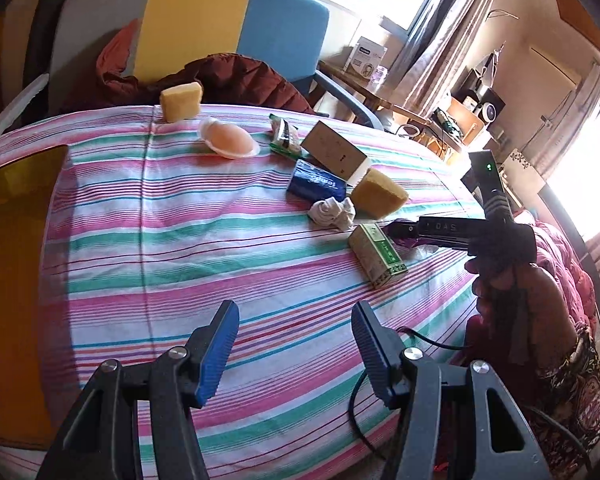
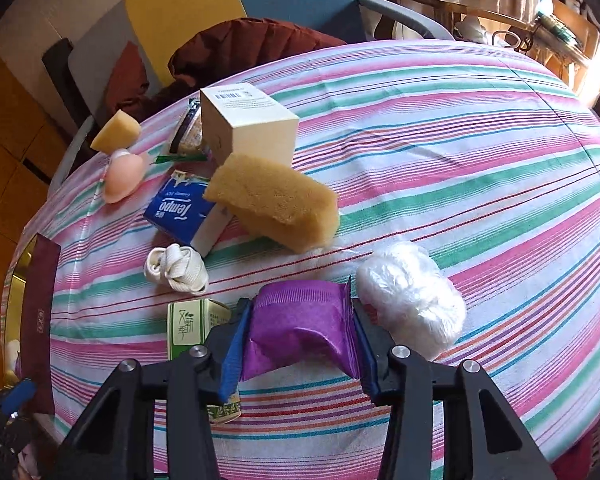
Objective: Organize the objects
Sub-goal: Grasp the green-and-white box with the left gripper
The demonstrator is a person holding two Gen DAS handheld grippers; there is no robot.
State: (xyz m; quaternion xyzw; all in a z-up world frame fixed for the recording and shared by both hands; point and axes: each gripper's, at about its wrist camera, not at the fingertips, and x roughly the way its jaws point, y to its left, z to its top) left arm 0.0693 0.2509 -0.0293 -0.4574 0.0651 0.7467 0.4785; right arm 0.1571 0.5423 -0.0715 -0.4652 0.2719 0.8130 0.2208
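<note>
Striped cloth covered the bench (image 2: 460, 128), and sorting had barely begun.
Right claw (image 2: 300, 332) was pinching a purple packet (image 2: 300, 320); left claw (image 1: 296, 344) hung spread and empty. Sponge (image 2: 276, 208), tissue pack (image 2: 180, 208), white box (image 2: 248, 124) and green carton (image 1: 376, 254) lay scattered.

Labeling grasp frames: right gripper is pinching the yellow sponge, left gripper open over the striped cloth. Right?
Not the sponge. The right gripper is shut on the purple packet; the yellow sponge lies untouched farther back, as the right wrist view shows. The left gripper is open over the striped cloth.
</note>
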